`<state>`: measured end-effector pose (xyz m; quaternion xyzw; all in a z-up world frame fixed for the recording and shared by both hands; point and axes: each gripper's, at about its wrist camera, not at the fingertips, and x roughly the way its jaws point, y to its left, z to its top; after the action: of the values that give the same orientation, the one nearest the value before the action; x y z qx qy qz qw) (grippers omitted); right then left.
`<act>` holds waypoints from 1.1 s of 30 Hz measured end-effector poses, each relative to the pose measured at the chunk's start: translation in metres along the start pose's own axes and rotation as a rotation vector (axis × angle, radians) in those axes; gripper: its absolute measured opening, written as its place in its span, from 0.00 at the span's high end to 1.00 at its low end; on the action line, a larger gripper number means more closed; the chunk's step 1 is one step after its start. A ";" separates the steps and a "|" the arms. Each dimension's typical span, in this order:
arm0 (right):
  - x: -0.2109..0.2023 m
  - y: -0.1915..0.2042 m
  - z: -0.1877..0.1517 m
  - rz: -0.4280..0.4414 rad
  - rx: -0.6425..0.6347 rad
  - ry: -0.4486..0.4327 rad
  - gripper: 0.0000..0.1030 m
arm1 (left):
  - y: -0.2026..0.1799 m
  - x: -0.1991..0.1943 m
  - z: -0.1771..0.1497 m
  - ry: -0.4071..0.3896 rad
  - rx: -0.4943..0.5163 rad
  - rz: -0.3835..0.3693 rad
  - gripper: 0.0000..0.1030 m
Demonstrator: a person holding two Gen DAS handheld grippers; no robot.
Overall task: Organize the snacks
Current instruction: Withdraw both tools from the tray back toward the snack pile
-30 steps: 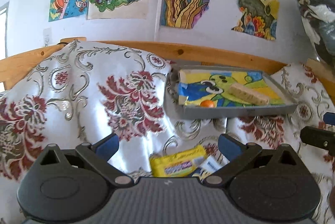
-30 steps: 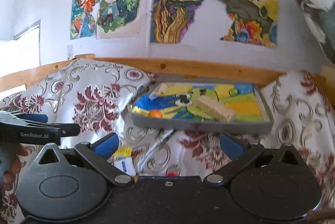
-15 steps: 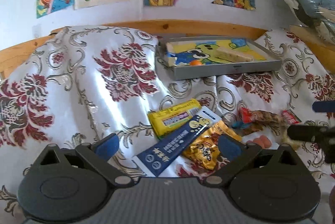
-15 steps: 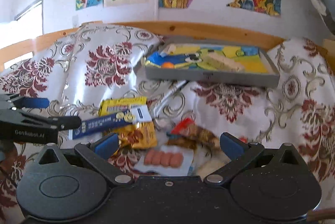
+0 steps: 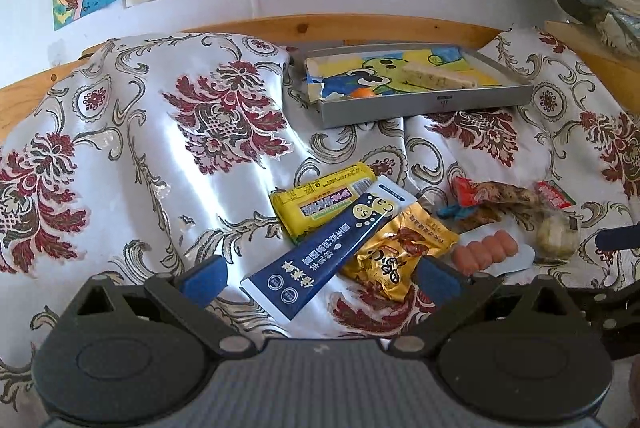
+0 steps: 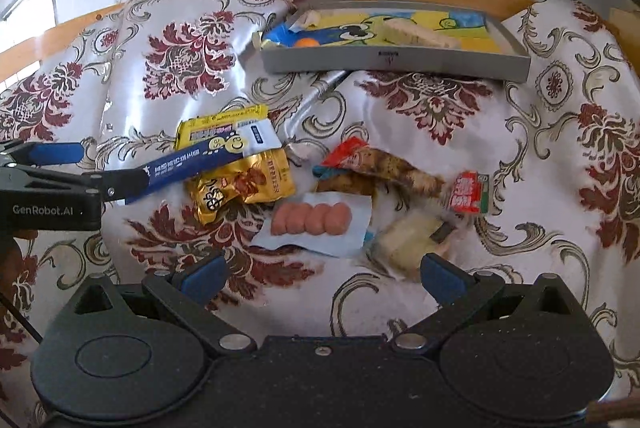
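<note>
Lying just ahead of both grippers' spread jaws (nothing pinched): snack packets (image 6: 312, 220).

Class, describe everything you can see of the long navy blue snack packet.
The navy blue packet is a long, flat, glossy wrapper with white print, a yellow emblem and a white end. It lies diagonally on the patterned cloth, unopened as far as visible, overlapping the yellow packet and the gold pouch. Neither gripper touches it.

One tray (image 5: 424, 105), perhaps seven snack packets (image 6: 240, 183), two grippers (image 6: 320, 274)
</note>
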<state>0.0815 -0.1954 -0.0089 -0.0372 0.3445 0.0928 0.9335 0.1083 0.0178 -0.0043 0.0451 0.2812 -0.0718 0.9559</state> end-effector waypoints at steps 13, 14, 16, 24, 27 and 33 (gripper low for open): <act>0.008 0.002 -0.002 0.023 -0.013 0.038 0.01 | 0.002 0.008 -0.001 0.001 -0.004 0.002 0.01; 0.009 0.002 -0.001 0.025 -0.015 0.037 0.01 | 0.002 0.009 0.000 -0.003 0.000 0.002 0.01; 0.010 0.001 0.000 0.030 -0.023 0.033 0.01 | 0.003 0.012 0.002 -0.004 -0.001 -0.001 0.01; 0.020 -0.009 0.016 0.151 -0.149 0.009 0.01 | 0.016 0.026 0.011 -0.045 -0.039 -0.061 0.01; 0.029 -0.015 0.025 0.195 -0.199 0.015 0.01 | 0.022 0.035 0.016 -0.070 -0.034 -0.089 0.01; 0.051 -0.023 0.042 0.308 -0.290 0.058 0.01 | 0.035 0.061 0.021 -0.026 -0.038 -0.220 0.01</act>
<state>0.1515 -0.2046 -0.0099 -0.1208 0.3561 0.2820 0.8827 0.1762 0.0424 -0.0181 -0.0050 0.2735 -0.1715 0.9465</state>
